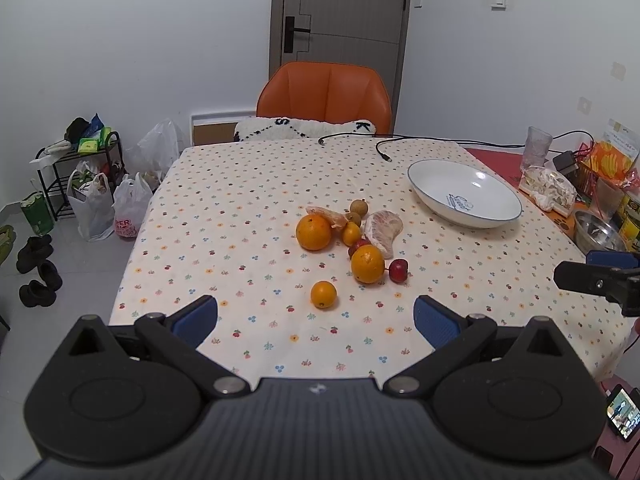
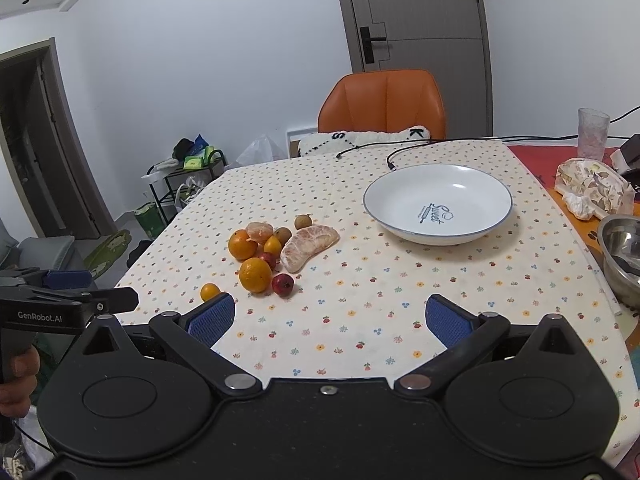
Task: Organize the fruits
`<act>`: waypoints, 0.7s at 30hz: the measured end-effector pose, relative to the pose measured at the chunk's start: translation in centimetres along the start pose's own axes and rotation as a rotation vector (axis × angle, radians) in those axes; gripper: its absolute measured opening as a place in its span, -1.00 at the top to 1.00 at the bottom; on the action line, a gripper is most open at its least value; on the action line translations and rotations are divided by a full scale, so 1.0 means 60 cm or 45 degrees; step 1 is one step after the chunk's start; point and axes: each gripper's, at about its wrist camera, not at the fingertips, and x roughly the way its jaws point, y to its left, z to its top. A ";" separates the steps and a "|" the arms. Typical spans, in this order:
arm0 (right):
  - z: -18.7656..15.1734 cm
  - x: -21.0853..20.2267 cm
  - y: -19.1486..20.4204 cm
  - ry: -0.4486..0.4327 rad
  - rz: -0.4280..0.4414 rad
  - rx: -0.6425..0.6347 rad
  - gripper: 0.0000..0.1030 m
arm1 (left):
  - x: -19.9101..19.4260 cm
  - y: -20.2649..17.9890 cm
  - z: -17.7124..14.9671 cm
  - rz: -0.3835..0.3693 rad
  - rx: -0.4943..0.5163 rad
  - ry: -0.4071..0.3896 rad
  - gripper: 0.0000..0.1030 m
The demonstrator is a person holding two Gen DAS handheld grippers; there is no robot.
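Left gripper (image 1: 316, 320) nearest, fingers spread, empty, over table edge; right gripper (image 2: 330, 320) likewise spread. Fruits (image 1: 346, 240) clustered mid-table, white bowl (image 2: 438, 204) beyond, empty, likely collection spot.

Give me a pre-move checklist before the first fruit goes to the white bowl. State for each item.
1. Left gripper open, nothing between its pads: ok.
2. Right gripper open, nothing held: ok.
3. White bowl free of fruit, upright: ok.
4. Small orange lies apart from the fruit pile, easy first pick: ok.
5. Black cable ends beside the bowl's far rim, whether touching: cannot tell.
6. Pile fruits touch, may roll when one is lifted: not ok.
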 end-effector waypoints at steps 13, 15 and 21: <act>0.003 -0.003 -0.011 -0.010 -0.005 0.016 -1.00 | -0.002 -0.001 0.001 0.001 0.001 -0.001 -1.00; 0.004 -0.004 -0.014 -0.012 -0.007 0.019 -1.00 | -0.002 -0.001 0.001 0.001 0.000 -0.001 -1.00; 0.005 -0.004 -0.018 -0.016 -0.010 0.021 -1.00 | -0.002 -0.002 0.002 0.002 0.001 0.001 -1.00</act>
